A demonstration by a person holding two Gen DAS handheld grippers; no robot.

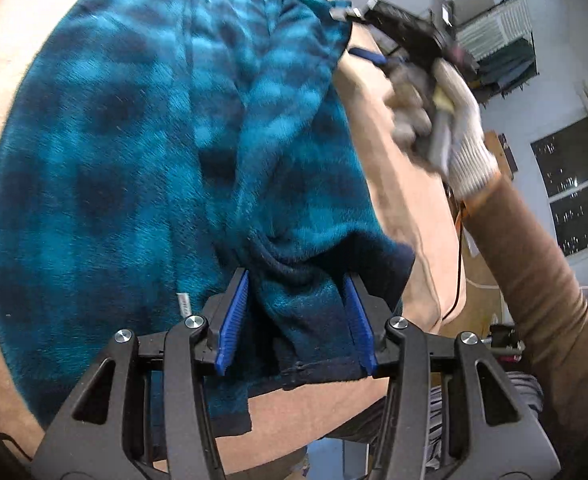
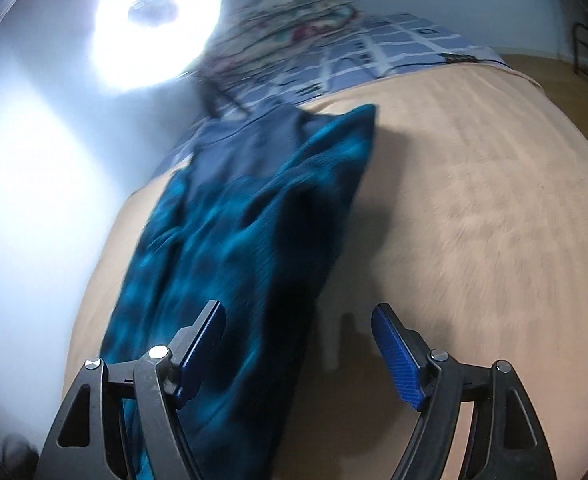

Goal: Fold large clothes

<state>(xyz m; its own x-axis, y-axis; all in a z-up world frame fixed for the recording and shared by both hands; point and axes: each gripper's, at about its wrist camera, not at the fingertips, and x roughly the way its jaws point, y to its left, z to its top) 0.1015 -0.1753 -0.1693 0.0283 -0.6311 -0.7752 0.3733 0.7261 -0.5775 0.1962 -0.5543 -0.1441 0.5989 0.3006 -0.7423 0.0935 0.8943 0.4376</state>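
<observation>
I am holding a bunched edge of the teal checked fleece garment [image 1: 142, 152] between the blue pads [image 1: 234, 320] of my left gripper [image 1: 298, 320]; the jaws are partly spread with the dark hem filling the gap, and the rest of the fleece is spreading away ahead and to the left of the fingers. My right gripper [image 2: 298, 344] is hanging with its jaws wide apart and nothing between them; the same fleece [image 2: 230, 248] is lying ahead and to the left of it, passing under its left finger, though this view is blurred. In the left view I am seeing my gloved right hand [image 1: 446, 120] up to the right, beyond the garment's far edge. One garment is resting on a tan bedcover [image 2: 474, 200], with a blue-and-white checked blanket [image 2: 394, 40] beyond it and one bright ring light [image 2: 156, 20] up to the left. A dark window [image 1: 578, 192] is showing far right.
</observation>
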